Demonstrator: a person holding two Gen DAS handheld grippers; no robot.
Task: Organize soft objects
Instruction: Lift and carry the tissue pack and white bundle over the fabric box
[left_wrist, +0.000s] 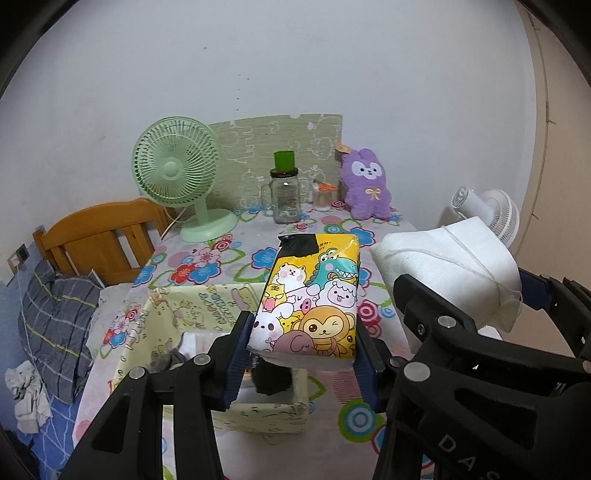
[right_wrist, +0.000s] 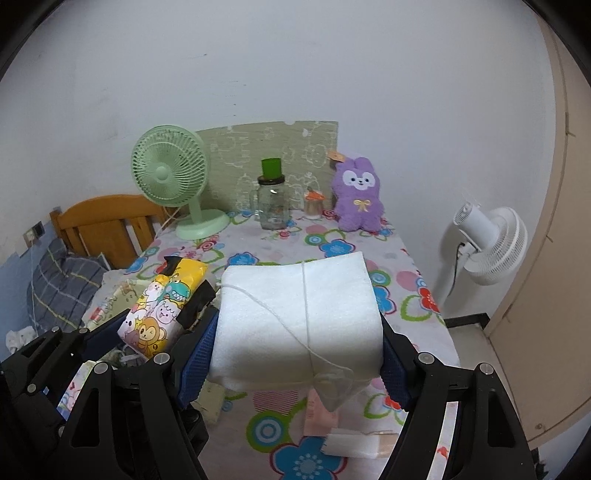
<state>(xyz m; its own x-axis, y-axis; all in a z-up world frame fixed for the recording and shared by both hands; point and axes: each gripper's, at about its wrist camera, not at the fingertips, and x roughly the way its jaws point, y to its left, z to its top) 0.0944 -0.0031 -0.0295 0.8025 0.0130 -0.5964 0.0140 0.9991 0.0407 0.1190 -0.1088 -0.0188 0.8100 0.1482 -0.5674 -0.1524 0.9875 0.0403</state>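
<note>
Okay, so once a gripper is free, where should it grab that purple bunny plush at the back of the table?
Grip the purple bunny plush across its body, just below the face, coming straight in from the front. It sits upright against the wall, so the back is blocked, and the soft torso looks narrow enough to squeeze.

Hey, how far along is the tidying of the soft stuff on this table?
Some cloth items already lie in the fabric box. In hand: the left gripper holds the cartoon tissue pack above that box, and the right gripper holds the tied white bundle. Left: both drops, perhaps the purple plush.
</note>
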